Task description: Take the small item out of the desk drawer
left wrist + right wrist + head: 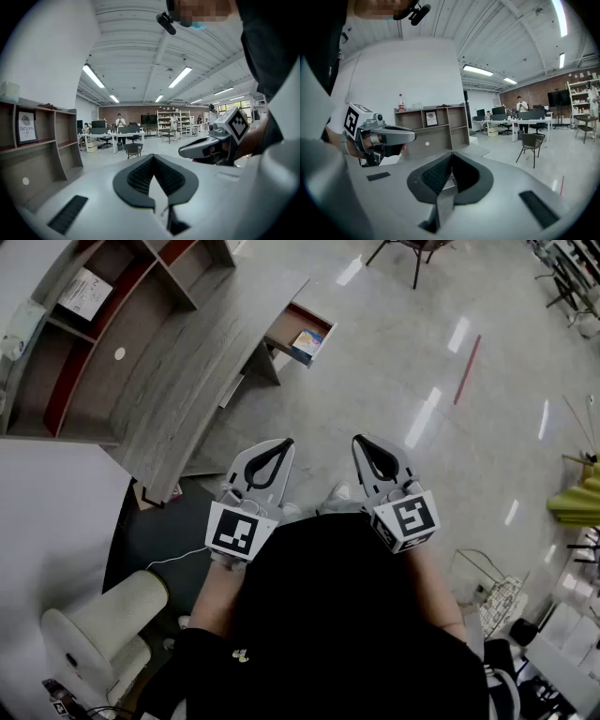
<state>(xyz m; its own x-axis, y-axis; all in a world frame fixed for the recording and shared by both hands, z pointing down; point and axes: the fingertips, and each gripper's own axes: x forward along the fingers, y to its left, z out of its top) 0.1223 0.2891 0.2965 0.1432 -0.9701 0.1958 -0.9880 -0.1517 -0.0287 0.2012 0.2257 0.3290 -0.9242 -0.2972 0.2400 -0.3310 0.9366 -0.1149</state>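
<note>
The open drawer [286,324] is approached over unobstructed floor [375,381]; passage on the left is blocked by the desk [178,371].

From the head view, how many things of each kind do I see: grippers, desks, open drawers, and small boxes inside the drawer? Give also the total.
grippers: 2, the left gripper and the right gripper, both shut and empty
desk: 1
open drawer: 1
small box in the drawer: 1
total: 5
</note>
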